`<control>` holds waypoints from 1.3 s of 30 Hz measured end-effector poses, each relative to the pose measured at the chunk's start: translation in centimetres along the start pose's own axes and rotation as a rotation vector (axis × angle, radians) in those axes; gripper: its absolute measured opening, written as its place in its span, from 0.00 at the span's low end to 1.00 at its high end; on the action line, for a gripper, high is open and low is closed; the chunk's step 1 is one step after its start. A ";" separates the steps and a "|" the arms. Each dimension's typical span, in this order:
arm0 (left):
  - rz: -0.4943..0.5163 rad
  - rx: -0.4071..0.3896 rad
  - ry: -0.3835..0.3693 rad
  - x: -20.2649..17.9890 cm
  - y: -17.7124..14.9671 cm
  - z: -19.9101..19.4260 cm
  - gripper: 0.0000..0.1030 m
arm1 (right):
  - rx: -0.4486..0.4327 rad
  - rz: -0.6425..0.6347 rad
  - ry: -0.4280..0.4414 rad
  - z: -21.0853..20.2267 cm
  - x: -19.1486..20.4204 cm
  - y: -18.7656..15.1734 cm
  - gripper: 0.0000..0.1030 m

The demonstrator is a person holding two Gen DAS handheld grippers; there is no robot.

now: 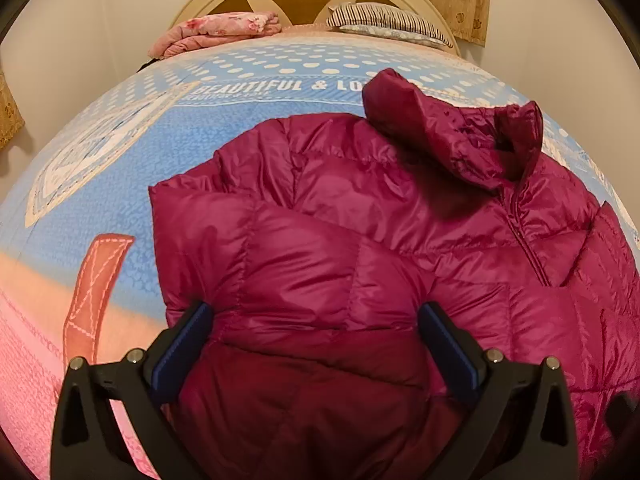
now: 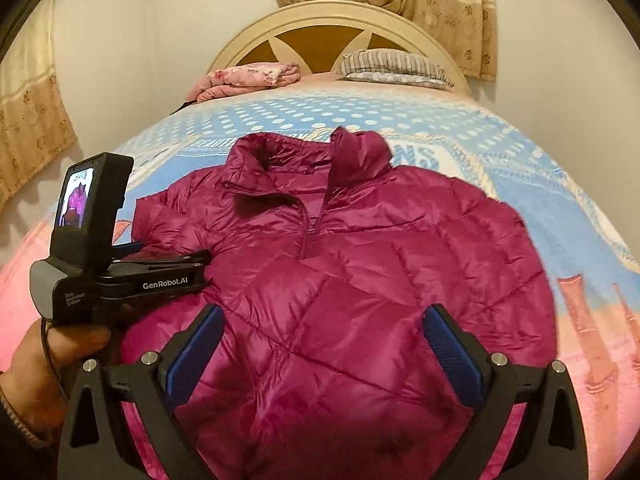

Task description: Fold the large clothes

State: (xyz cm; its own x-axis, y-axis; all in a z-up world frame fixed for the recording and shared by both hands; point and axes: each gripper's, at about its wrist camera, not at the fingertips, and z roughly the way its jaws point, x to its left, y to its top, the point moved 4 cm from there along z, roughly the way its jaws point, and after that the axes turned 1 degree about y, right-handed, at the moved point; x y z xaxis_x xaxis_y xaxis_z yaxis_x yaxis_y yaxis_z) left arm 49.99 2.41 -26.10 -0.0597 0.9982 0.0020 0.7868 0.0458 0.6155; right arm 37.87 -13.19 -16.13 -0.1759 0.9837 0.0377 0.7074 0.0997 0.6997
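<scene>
Spread across the middle of the bed (image 2: pixel 500 148), front side up: a magenta puffer jacket (image 2: pixel 360 280), collar (image 2: pixel 304 156) toward the far headboard (image 2: pixel 320 20), zipper (image 2: pixel 310 236) partly closed below the collar. On the jacket's left half, a sleeve (image 1: pixel 256 248) folded inward over the chest, its cuff end at the near edge. Under it all, a blue, dotted bedspread (image 1: pixel 240 120) turning pink on the near side.

Hovering above that folded sleeve, the left tool (image 1: pixel 316 320), blue fingers (image 1: pixel 188 336) spread wide, pinching nothing; whether touching the fabric, impossible to tell. In the right wrist view, seen from the side at the left edge of the jacket: the same left tool (image 2: pixel 164 254), gripped by the left hand (image 2: pixel 44 364), its small screen (image 2: pixel 76 200) facing the camera.

Low over the near middle of the jacket, the right tool (image 2: pixel 324 328), fingers (image 2: pixel 452 344) likewise spread apart, holding nothing.

At the far end of the bed, just before the headboard: a folded pink floral blanket (image 2: pixel 248 78) on the left, a striped pillow (image 2: pixel 392 66) on the right. On the wall behind, beige patterned curtains (image 2: pixel 440 4).
</scene>
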 end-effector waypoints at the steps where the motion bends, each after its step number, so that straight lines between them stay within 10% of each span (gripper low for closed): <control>1: 0.000 0.000 0.001 0.0 0.0 0.0 1.00 | 0.011 -0.003 -0.009 0.5 -0.2 -0.3 0.97; 18: 0.004 -0.058 -0.035 0.6 0.3 -3.1 1.00 | 0.118 0.040 0.038 4.1 -1.3 -2.8 0.99; 25: 0.037 -0.167 -0.096 -1.1 6.4 -7.1 1.00 | 0.103 0.040 0.044 3.8 -1.4 -3.0 0.99; 32: 0.065 -0.145 -0.053 -4.7 11.9 -2.1 0.96 | 0.089 0.053 0.065 3.4 -1.6 -3.1 0.99; 36: 0.096 -0.075 -0.046 -6.1 12.5 1.4 0.67 | 0.083 0.058 0.072 3.4 -1.7 -3.0 0.99; 39: 0.115 -0.047 -0.031 -6.7 12.7 2.7 0.15 | 0.081 0.060 0.077 3.4 -1.7 -3.0 0.99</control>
State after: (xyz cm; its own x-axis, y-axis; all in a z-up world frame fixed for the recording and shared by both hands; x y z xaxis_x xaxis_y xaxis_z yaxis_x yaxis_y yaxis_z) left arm 62.02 -3.63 -20.39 0.0489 0.9975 0.0507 0.7579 -0.0701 0.6486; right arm 38.32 -14.68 -20.72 -0.1813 0.9741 0.1352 0.7709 0.0554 0.6345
